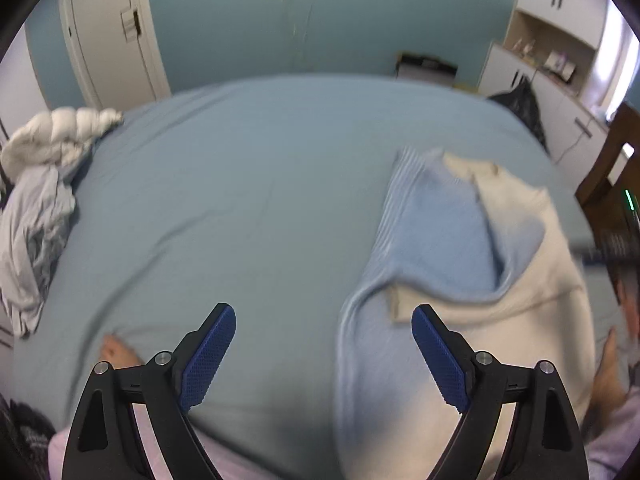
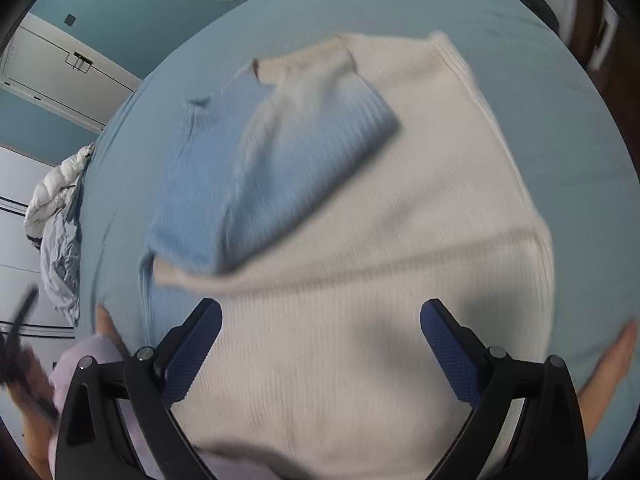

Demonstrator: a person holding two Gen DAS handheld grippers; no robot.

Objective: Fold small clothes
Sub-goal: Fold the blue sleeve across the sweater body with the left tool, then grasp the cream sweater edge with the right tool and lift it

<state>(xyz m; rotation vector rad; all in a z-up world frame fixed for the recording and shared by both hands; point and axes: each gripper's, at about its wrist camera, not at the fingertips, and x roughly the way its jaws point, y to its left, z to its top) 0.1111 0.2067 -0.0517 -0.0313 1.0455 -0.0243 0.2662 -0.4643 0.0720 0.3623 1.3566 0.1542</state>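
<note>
A cream and light-blue ribbed knit garment lies on the blue bed sheet, one blue-tipped sleeve folded across its cream body. In the left wrist view the same garment lies to the right, partly doubled over. My left gripper stands open above bare sheet, its right finger by the garment's left edge, nothing between the pads. My right gripper is open too, hovering over the garment's cream lower part with no cloth pinched.
A heap of white and grey bedding sits at the bed's left edge. White cupboards, a dark bag and a wooden piece of furniture stand to the right. A person's bare feet and pale sleeves show near the lower edges.
</note>
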